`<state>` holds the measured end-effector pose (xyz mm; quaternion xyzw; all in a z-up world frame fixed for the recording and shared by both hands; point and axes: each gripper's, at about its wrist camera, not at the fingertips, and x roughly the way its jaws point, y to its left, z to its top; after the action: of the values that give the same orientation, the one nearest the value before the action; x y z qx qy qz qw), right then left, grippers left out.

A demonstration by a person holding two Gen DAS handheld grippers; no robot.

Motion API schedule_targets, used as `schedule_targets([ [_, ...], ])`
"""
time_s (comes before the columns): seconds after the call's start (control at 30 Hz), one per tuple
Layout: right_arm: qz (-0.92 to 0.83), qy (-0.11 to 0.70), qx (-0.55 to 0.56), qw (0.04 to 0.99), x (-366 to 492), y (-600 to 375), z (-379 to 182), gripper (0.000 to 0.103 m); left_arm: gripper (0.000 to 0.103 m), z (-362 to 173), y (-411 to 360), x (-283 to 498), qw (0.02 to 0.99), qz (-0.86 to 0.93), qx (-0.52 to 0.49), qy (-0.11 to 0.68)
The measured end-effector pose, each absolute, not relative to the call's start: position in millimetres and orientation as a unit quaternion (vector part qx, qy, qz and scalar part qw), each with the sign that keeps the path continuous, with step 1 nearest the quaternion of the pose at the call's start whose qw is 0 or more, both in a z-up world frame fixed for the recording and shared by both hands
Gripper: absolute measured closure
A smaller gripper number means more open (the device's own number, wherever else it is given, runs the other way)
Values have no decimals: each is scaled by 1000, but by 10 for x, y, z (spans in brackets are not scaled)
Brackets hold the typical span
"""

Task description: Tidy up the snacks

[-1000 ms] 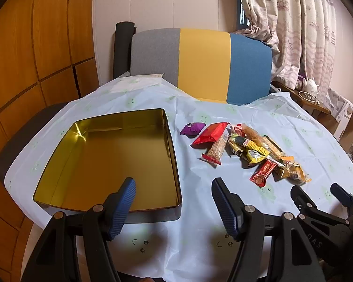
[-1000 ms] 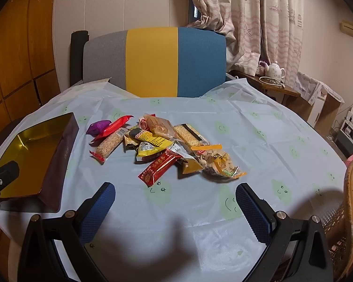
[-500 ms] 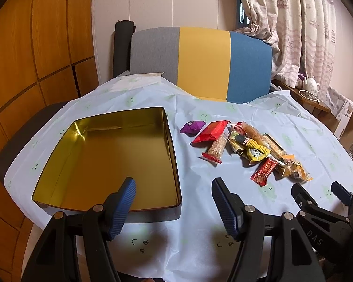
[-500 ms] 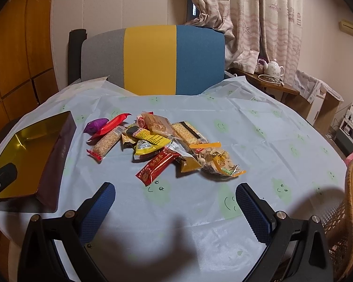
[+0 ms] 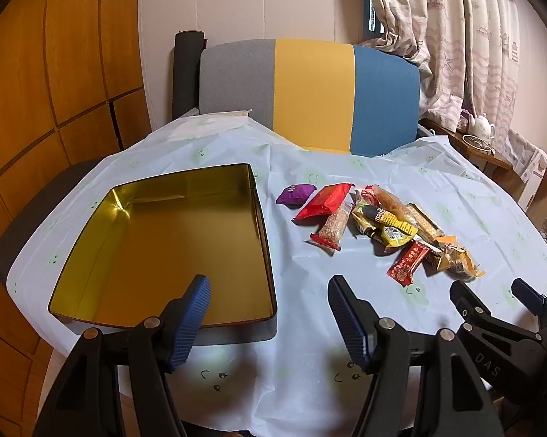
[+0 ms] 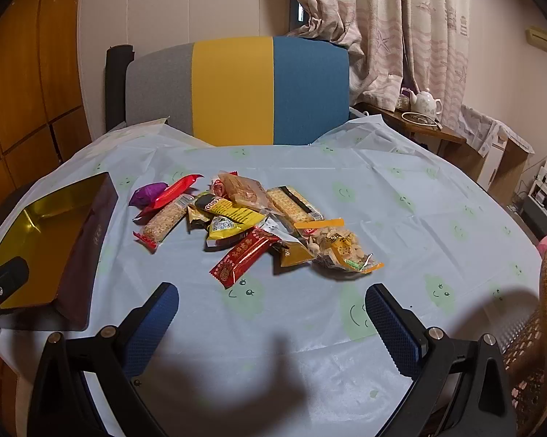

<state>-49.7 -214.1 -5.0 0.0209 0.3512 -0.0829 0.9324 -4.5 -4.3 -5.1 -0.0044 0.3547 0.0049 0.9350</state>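
Note:
An empty gold-lined tin [image 5: 98, 225] [image 6: 102, 218] lies open on the left of the table. Right of it sits a pile of wrapped snacks [image 5: 379, 225] [image 6: 251, 222]: a purple packet [image 5: 295, 194] [image 6: 148, 193], a red wrapper [image 5: 324, 200], a grain bar [image 6: 164, 224], a yellow packet [image 6: 229, 218] and a red patterned bar [image 6: 242, 256]. My left gripper [image 5: 270, 317] is open near the tin's front right corner, holding nothing. My right gripper [image 6: 271, 313] is open wide, short of the pile, and shows at the left wrist view's right edge [image 5: 492, 298].
A pale blue tablecloth [image 6: 401, 218] with green smiley faces covers the round table. Behind it stands a grey, yellow and blue chair [image 6: 237, 87]. A side shelf with a teapot [image 6: 428, 102] is at the far right; a wicker chair [image 6: 543, 327] is close on the right.
Both grippers have drifted slightly forward toward the table; the snacks sit a little lower and larger in the right wrist view. Nothing was grasped.

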Motion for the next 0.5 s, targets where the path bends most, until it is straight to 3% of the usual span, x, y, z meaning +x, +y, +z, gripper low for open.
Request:
schedule_targets([
  [0.5, -84, 351, 23, 932, -492, -2152, -62, 0, 35, -59, -57, -36, 934, 4, -3, 357],
])
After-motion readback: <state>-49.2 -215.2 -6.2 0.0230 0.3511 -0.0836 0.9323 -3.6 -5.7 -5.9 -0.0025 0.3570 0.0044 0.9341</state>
